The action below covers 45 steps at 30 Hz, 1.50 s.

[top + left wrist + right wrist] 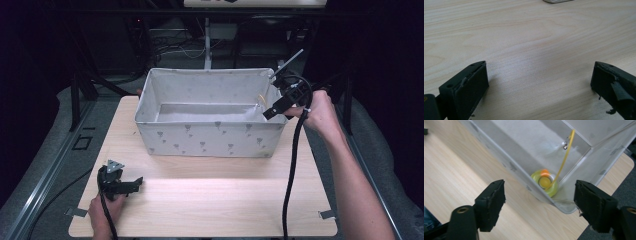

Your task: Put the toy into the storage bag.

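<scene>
A grey-white fabric box with small printed marks stands at the back of the wooden table. In its right near corner lies a yellow-green ring toy with an orange piece, and a thin yellow rod rises from it with a small metal bell beside it. My right gripper hangs open over that corner of the box, its jaws wide apart above the toy and holding nothing. Down at the table's front left, my left gripper rests open, and bare wood lies between its jaws.
The box's rim stands well above the tabletop. A wide strip of bare wood runs between the box and the front edge. Black cables trail from both grippers. Dark frames and a pole stand behind the table.
</scene>
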Each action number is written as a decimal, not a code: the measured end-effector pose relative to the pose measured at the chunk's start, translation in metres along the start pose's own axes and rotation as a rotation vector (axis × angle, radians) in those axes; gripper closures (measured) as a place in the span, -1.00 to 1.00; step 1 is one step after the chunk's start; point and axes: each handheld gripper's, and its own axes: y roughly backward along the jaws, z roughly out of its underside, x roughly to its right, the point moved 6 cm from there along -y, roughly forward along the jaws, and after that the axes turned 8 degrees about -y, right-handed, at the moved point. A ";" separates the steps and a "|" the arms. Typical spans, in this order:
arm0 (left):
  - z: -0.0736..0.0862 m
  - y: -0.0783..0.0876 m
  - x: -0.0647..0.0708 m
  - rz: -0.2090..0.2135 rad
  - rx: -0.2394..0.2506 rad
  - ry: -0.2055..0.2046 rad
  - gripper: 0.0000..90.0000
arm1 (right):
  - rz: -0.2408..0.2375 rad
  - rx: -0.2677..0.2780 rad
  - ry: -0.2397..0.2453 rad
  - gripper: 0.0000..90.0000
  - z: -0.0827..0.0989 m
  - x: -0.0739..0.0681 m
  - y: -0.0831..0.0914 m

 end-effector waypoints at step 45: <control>0.000 0.000 0.000 -0.001 -0.001 0.000 -0.97 | -0.144 -0.051 0.158 -0.99 0.099 -0.075 -0.091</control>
